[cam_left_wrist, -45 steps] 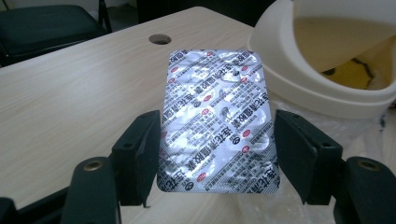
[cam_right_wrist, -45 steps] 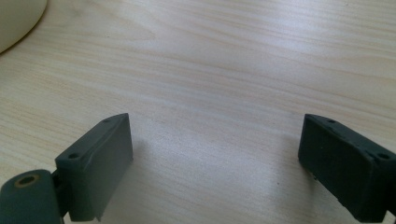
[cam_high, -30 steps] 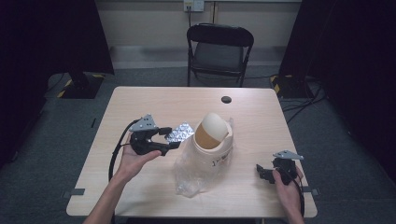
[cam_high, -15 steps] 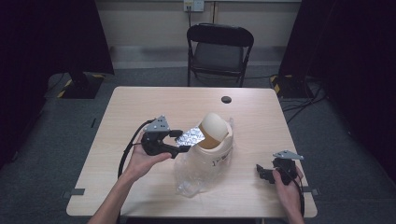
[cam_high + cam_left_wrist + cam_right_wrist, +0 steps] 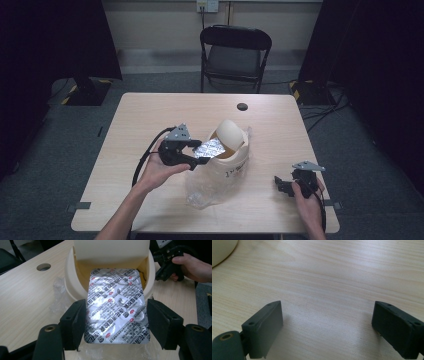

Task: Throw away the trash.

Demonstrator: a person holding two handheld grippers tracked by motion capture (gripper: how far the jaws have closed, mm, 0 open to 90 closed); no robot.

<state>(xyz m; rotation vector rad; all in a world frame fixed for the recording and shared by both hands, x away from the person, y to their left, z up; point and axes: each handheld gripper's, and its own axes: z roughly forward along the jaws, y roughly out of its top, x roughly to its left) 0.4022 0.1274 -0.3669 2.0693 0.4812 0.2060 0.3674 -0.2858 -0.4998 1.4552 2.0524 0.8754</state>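
A silver blister pack of pills point(image 5: 210, 148) sits crosswise between the jaws of my left gripper point(image 5: 197, 155), which is shut on it. In the left gripper view the blister pack point(image 5: 116, 302) points its far end into the mouth of a cream bin point(image 5: 72, 282), under the bin's raised flap lid point(image 5: 110, 251). The bin point(image 5: 232, 137) stands mid-table, wrapped in a clear plastic bag point(image 5: 212, 182). My right gripper point(image 5: 281, 184) rests low at the table's front right, open, with bare wood between its jaws point(image 5: 327, 325).
A round black cable hole point(image 5: 242, 106) sits in the table's far half. A black folding chair point(image 5: 235, 50) stands behind the table. The other hand and its gripper point(image 5: 167, 262) show past the bin in the left gripper view.
My left gripper has carried the blister pack to the right, from beside the bin to its mouth. The right gripper has stayed put.
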